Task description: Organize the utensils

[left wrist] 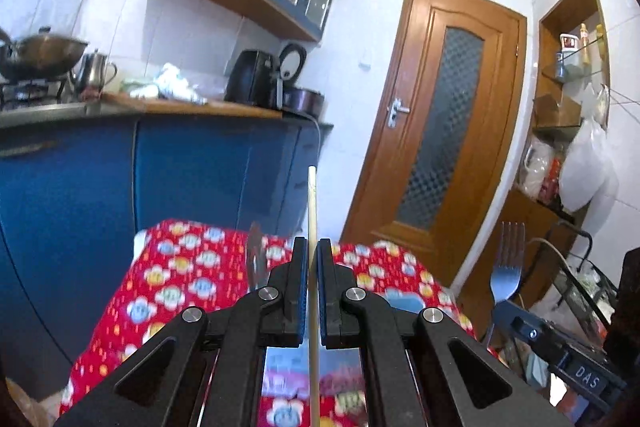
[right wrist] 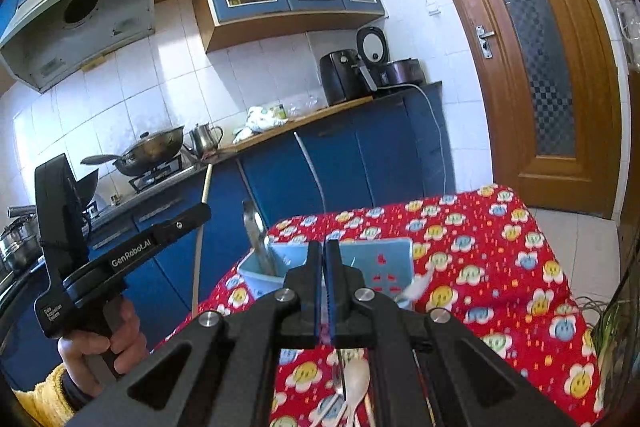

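My left gripper [left wrist: 313,247] is shut on a pale wooden chopstick [left wrist: 312,211] that stands upright above the red patterned tablecloth [left wrist: 180,275]. In the right wrist view the left gripper [right wrist: 200,215] and its chopstick [right wrist: 206,183] are at the left, beside the table. My right gripper [right wrist: 323,247] is shut on a metal fork; in the left wrist view the fork [left wrist: 507,263] points tines up at the right. A light blue utensil holder [right wrist: 380,263] stands on the table just beyond the right gripper, with a metal utensil [right wrist: 256,239] in it. A pale spoon [right wrist: 356,387] and other utensils lie under the right gripper.
Blue kitchen cabinets [right wrist: 360,155] and a counter with a wok [right wrist: 148,151], kettle [right wrist: 204,137] and air fryer [right wrist: 340,75] run behind the table. A wooden door [right wrist: 532,47] is at the right. A shelf niche [left wrist: 568,87] and a wire rack [left wrist: 580,279] stand to the right.
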Available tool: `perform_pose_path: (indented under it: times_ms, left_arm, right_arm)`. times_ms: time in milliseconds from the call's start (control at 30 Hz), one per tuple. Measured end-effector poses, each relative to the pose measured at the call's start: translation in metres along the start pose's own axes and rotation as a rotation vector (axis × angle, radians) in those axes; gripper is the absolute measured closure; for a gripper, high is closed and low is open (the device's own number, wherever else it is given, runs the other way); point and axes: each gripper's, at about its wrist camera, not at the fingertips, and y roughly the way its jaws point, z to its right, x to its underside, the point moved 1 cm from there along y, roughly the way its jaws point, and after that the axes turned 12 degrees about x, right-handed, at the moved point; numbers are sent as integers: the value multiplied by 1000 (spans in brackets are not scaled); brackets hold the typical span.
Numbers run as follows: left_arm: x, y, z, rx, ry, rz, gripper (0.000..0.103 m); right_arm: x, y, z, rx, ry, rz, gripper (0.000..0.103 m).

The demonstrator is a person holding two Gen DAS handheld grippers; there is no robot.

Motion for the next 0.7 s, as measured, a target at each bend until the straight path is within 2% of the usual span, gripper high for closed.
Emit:
perform_pose_path:
  times_ms: [467, 700]
  left_arm:
    - [-30, 48, 1, -70, 90, 169, 99]
    - [-19, 66, -11, -132, 83, 213, 99]
  right_arm:
    - [-31, 42, 3, 38, -18, 72, 100]
    - [-31, 67, 4, 82, -36, 105, 100]
